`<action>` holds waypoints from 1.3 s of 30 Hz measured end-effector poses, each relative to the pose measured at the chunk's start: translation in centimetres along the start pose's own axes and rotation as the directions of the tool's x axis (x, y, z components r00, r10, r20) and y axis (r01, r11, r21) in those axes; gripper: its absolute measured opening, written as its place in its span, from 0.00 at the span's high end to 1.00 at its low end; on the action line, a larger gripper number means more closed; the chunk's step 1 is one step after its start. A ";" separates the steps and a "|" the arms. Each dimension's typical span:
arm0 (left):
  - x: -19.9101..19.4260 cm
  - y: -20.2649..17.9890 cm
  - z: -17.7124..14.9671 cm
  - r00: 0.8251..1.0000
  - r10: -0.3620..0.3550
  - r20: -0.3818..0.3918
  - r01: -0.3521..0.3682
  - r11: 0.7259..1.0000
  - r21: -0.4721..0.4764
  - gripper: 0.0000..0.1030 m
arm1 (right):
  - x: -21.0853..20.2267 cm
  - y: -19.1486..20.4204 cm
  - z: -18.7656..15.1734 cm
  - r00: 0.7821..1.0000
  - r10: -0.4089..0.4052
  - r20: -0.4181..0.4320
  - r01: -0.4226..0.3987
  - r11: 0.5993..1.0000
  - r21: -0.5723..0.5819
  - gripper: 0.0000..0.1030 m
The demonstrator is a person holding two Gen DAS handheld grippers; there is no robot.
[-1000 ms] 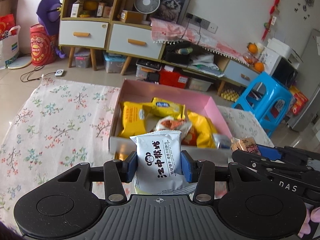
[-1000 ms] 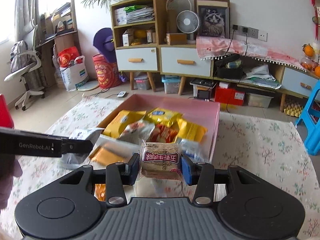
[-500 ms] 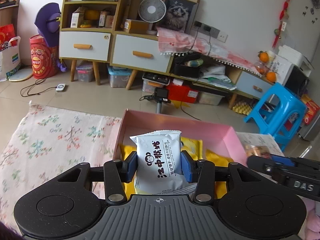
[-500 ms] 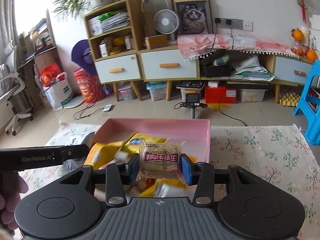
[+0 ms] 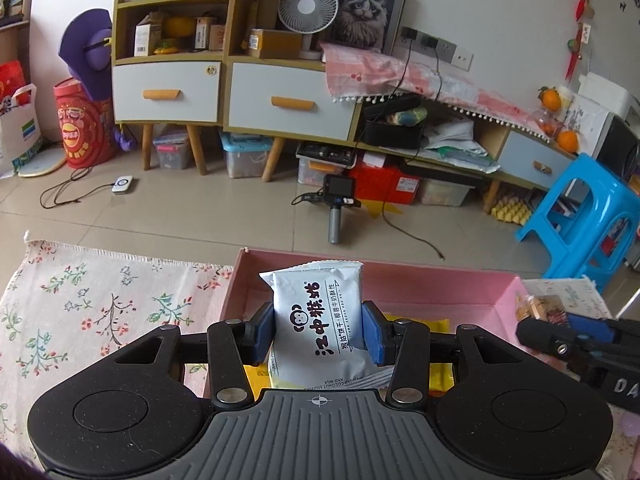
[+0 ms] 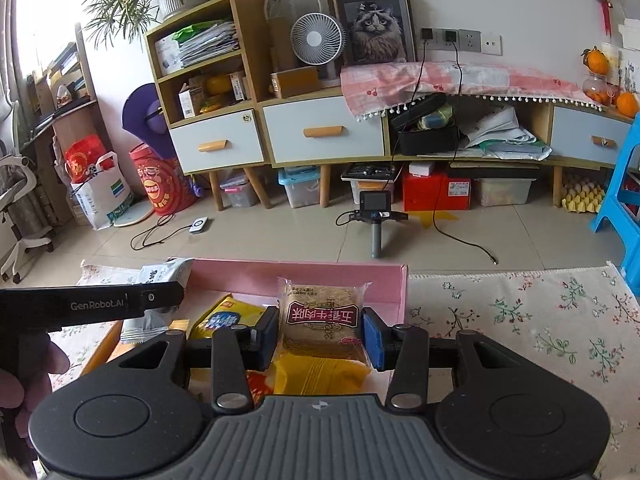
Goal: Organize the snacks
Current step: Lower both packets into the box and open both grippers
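My left gripper [image 5: 318,334] is shut on a white snack packet [image 5: 316,322] with a monkey face and black writing, held upright over the pink box [image 5: 432,280]. Over the same pink box [image 6: 320,274], my right gripper [image 6: 320,332] is shut on a clear-wrapped brown biscuit packet [image 6: 322,322] with a dark red label. Yellow snack bags [image 6: 224,318] lie in the box under both grippers. The left gripper and its white packet [image 6: 164,274] show at the left of the right wrist view. At the right edge of the left wrist view the right gripper's black body [image 5: 576,346] appears.
The box sits on a floral cloth [image 5: 100,308] that ends at a tiled floor [image 5: 208,208]. A small camera on a stand [image 6: 374,216] is just beyond the box. Cabinets with drawers [image 6: 324,132], storage bins and a blue stool [image 5: 580,216] line the far wall.
Both grippers have travelled forward over the box with their packets still held. The box's near wall and most of its contents have slid under the grippers, and its far wall is close in front.
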State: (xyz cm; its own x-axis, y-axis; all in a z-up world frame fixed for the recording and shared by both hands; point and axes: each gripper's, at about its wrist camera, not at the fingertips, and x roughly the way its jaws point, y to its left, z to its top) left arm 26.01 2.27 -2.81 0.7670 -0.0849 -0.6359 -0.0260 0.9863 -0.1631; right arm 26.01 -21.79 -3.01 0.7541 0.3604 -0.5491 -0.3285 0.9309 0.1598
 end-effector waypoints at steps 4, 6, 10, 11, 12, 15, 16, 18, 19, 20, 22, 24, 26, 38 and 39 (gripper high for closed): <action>0.7 0.6 -0.2 1.000 0.014 -0.011 -0.014 1.000 -0.014 0.58 | 0.5 0.0 0.5 1.000 0.002 0.004 -0.002 1.000 0.006 0.68; 0.7 0.9 -0.3 1.000 0.017 -0.009 -0.017 1.000 -0.021 0.58 | 0.5 0.2 0.5 1.000 -0.001 0.005 0.001 1.000 -0.002 0.66; 0.5 1.4 -0.4 1.000 0.008 0.000 -0.008 1.000 -0.026 0.47 | 0.5 0.3 0.6 1.000 -0.006 0.011 0.006 1.000 -0.002 0.59; 0.5 1.5 -0.4 1.000 0.006 0.002 -0.006 1.000 -0.030 0.44 | 0.3 0.4 0.6 1.000 -0.008 0.014 0.008 1.000 -0.002 0.55; 0.3 1.5 -0.4 1.000 0.005 0.005 -0.005 0.999 -0.032 0.40 | 0.2 0.5 0.6 1.000 -0.011 0.017 0.011 1.000 -0.005 0.53; -0.1 1.4 -0.5 1.000 -0.009 0.009 0.009 1.000 -0.020 0.33 | -0.1 0.6 0.8 0.999 -0.022 0.029 0.022 1.000 -0.012 0.41; -0.2 1.2 -0.5 1.000 -0.013 0.009 0.013 1.000 -0.014 0.29 | -0.3 0.7 0.9 0.999 -0.025 0.031 0.025 1.000 -0.013 0.38; -0.6 1.0 -0.5 1.000 -0.018 0.011 0.018 1.000 -0.006 0.26 | -0.5 0.7 1.0 0.999 -0.029 0.033 0.029 0.999 -0.016 0.35; -0.8 0.9 -0.5 1.000 -0.020 0.012 0.020 1.000 -0.001 0.24 | -0.7 0.7 1.0 0.999 -0.031 0.033 0.031 0.999 -0.017 0.34; -1.0 0.8 -0.5 1.000 -0.023 0.012 0.023 1.000 0.003 0.23 | -0.9 0.8 1.1 0.999 -0.033 0.034 0.033 0.999 -0.018 0.32; -1.5 0.6 -0.6 1.000 -0.027 0.012 0.027 1.000 0.011 0.21 | -1.4 0.9 1.1 0.999 -0.037 0.038 0.038 0.999 -0.019 0.30; -2.1 0.5 -0.7 1.000 -0.029 0.011 0.029 0.999 0.015 0.19 | -2.0 1.0 1.2 0.998 -0.042 0.043 0.043 0.999 -0.019 0.27; -2.8 0.4 -0.8 0.999 -0.032 0.011 0.032 0.999 0.016 0.18 | -2.6 1.1 1.2 0.998 -0.046 0.046 0.046 0.999 -0.018 0.25; -7.1 0.9 -2.6 0.999 -0.039 0.000 0.039 0.999 0.004 0.14 | -6.5 2.8 0.5 0.998 -0.041 0.041 0.044 0.998 -0.053 0.17; -7.4 1.0 -2.8 0.999 -0.040 -0.003 0.040 0.999 0.002 0.13 | -6.9 3.0 0.3 0.998 -0.040 0.040 0.042 0.997 -0.059 0.17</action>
State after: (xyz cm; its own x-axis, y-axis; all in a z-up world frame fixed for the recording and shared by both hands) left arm 18.51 3.46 -0.39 0.7656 -0.1250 -0.6310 0.0063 0.9823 -0.1870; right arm 20.02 -21.46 1.53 0.7888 0.3252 -0.5216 -0.3294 0.9401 0.0881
